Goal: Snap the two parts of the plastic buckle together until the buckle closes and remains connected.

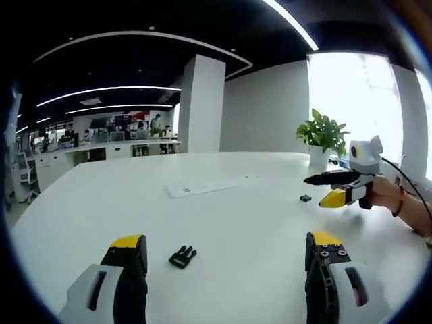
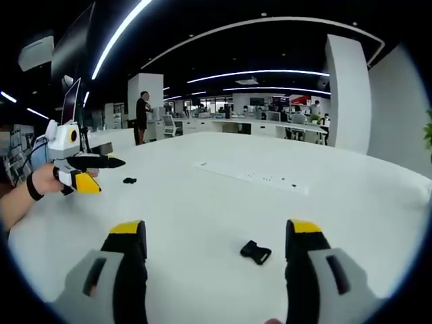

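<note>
White tabletop (image 1: 223, 216) carries two black buckle halves (image 1: 182, 256) (image 2: 255, 252), each between a level, wide-open tool's jaws: left tool (image 1: 226, 253), right tool (image 2: 214, 239).

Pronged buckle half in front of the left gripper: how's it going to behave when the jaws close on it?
The pronged buckle half looks like small, thin black plastic, so probably light and stiff. It lies flat on the smooth white table, so it may skid rather than roll. The left gripper stands wide open around it; the thin prongs could flex.
</note>
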{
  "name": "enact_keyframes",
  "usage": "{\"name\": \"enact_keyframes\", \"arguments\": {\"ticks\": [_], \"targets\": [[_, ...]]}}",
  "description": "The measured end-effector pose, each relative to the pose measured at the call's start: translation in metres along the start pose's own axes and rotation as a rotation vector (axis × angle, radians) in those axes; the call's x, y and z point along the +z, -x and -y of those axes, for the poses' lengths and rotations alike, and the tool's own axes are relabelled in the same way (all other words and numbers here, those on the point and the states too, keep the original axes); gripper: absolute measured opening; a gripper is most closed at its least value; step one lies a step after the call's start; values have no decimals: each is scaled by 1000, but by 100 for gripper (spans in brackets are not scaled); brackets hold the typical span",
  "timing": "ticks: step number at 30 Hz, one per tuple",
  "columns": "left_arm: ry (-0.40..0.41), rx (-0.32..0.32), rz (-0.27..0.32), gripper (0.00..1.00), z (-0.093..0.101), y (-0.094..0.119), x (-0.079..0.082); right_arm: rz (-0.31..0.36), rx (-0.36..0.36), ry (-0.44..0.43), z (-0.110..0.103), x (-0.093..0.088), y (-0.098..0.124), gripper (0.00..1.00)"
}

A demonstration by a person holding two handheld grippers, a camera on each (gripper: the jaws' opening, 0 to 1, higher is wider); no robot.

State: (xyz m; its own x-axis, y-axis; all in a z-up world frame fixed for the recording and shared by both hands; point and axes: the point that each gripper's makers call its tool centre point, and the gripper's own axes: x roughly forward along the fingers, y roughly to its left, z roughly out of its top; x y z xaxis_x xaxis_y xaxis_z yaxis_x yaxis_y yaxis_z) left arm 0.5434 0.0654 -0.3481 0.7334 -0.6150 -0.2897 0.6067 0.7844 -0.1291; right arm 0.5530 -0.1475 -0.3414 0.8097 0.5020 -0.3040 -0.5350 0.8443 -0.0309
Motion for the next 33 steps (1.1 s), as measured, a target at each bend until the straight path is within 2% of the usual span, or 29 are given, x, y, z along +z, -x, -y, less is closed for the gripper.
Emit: {"name": "enact_keyframes", "arguments": {"ticks": [14,33], "targets": [[38,-1,-1,99,-2,3,-8,-29,6,1,-3,-10,-1,85],[27,2,-36,99,-3,3,-14,-59,8,-10,0,-20,-1,84]]}}
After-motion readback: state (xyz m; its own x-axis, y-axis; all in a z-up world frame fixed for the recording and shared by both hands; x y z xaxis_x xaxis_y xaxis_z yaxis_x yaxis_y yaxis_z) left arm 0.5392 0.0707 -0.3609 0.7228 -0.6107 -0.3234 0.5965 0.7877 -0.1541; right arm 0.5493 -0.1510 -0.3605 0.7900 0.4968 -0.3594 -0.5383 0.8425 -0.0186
